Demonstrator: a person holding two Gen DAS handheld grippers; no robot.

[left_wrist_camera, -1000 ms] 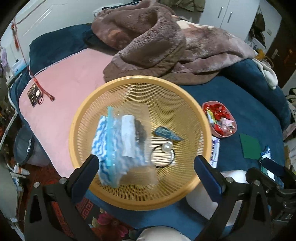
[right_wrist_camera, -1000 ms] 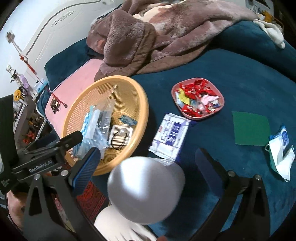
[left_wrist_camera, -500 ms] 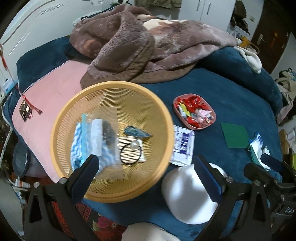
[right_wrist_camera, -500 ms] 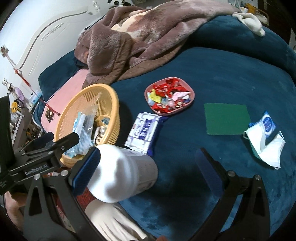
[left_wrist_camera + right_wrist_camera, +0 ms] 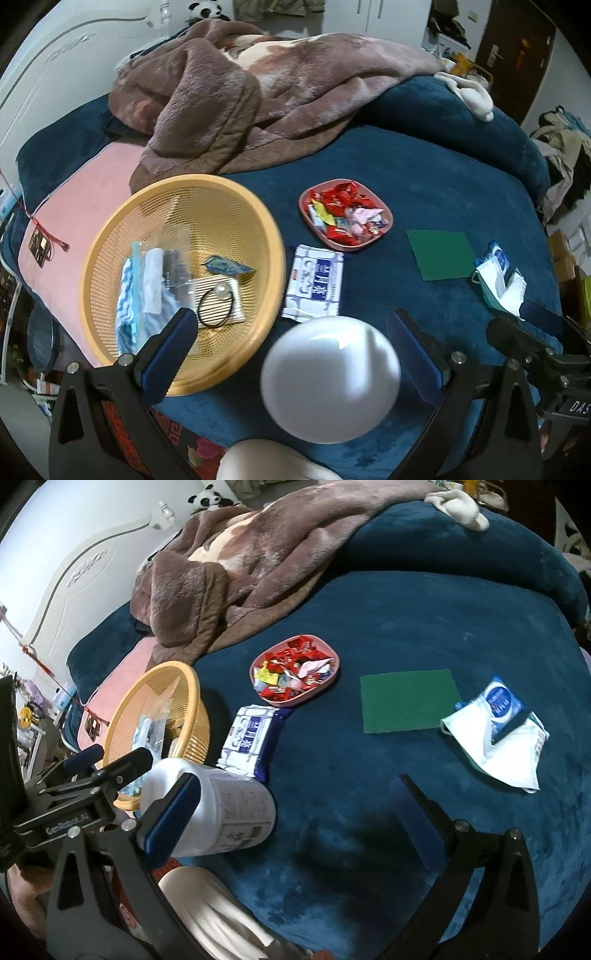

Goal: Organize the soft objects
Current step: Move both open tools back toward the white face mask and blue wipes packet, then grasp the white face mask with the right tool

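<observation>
A yellow mesh basket (image 5: 110, 236) (image 5: 127, 701) sits on the blue bed and holds a blue-white packet (image 5: 129, 302), a hair tie with a pearl (image 5: 216, 308) and a small teal sachet. A white-blue tissue pack (image 5: 314, 282) (image 5: 249, 736) lies just right of the basket. A white jar (image 5: 330, 378) (image 5: 225, 810) lies on its side between my left gripper's fingers. My left gripper (image 5: 295, 354) is open around the jar without touching it. My right gripper (image 5: 295, 812) is open and empty above the bed. A green cloth (image 5: 441, 254) (image 5: 408, 699) and white-blue packets (image 5: 495, 731) lie to the right.
A pink tray of candies (image 5: 345, 214) (image 5: 295, 670) sits behind the tissue pack. A brown blanket (image 5: 258, 99) is heaped at the back. A pink sheet (image 5: 85, 195) lies at the left. The bed's front edge is below the grippers.
Both views have shifted right, away from the basket. The white jar now lies between my left gripper's fingers, and the green cloth and packets have come closer in view.
</observation>
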